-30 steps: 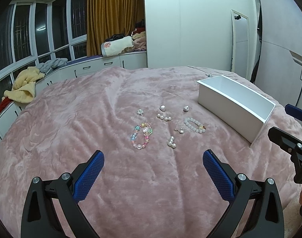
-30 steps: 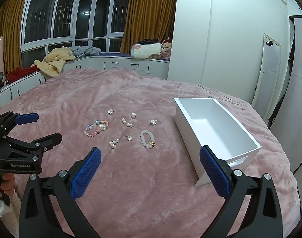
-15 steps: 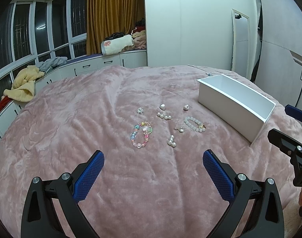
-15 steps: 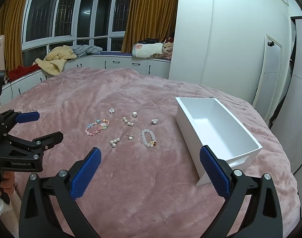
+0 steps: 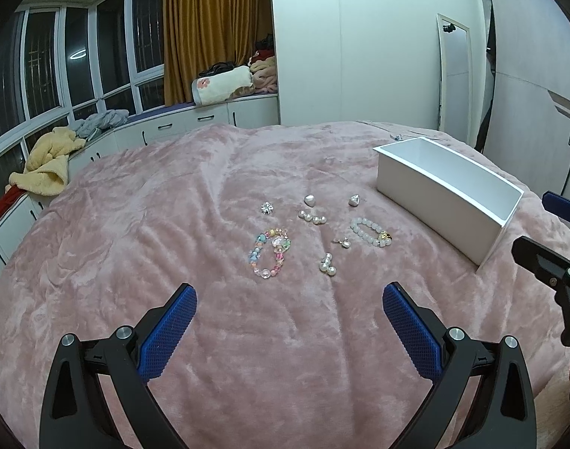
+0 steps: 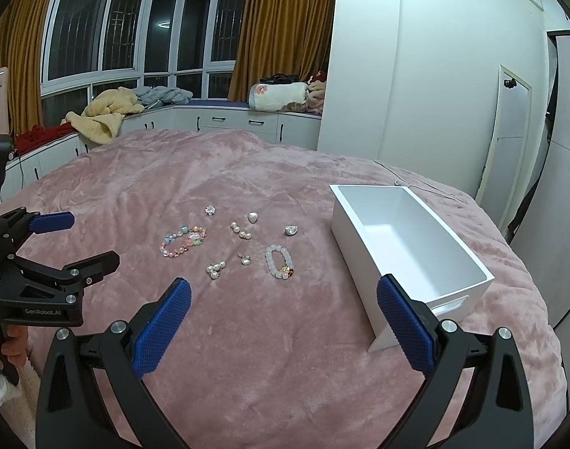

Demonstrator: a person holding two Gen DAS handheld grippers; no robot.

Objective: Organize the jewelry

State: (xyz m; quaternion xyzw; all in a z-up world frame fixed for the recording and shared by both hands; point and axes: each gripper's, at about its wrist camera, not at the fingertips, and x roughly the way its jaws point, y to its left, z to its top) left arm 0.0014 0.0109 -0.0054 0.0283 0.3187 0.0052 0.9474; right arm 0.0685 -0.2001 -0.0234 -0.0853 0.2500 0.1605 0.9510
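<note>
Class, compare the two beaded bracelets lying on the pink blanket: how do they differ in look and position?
The multicoloured bracelet mixes pink, blue and green beads of varied shapes; the white bracelet has uniform pale round beads with one gold-and-red charm. The white bracelet lies nearer the white box; the multicoloured bracelet lies on the far side of the scattered pearl pieces. Both lie flat as closed loops on the blanket, untouched.

pink bedspread [image 6: 247, 336] | gold curtains [image 6: 281, 26] | dark windows [image 6: 109, 18] | white wall [image 6: 415, 56]

Even indoor light from above, soft shadows. Windows [image 6: 109, 26] dark, ceiling lamp reflection [image 6: 164, 23] on glass. Sharp centre, strong fisheye bending, black vignette at corners.
</note>
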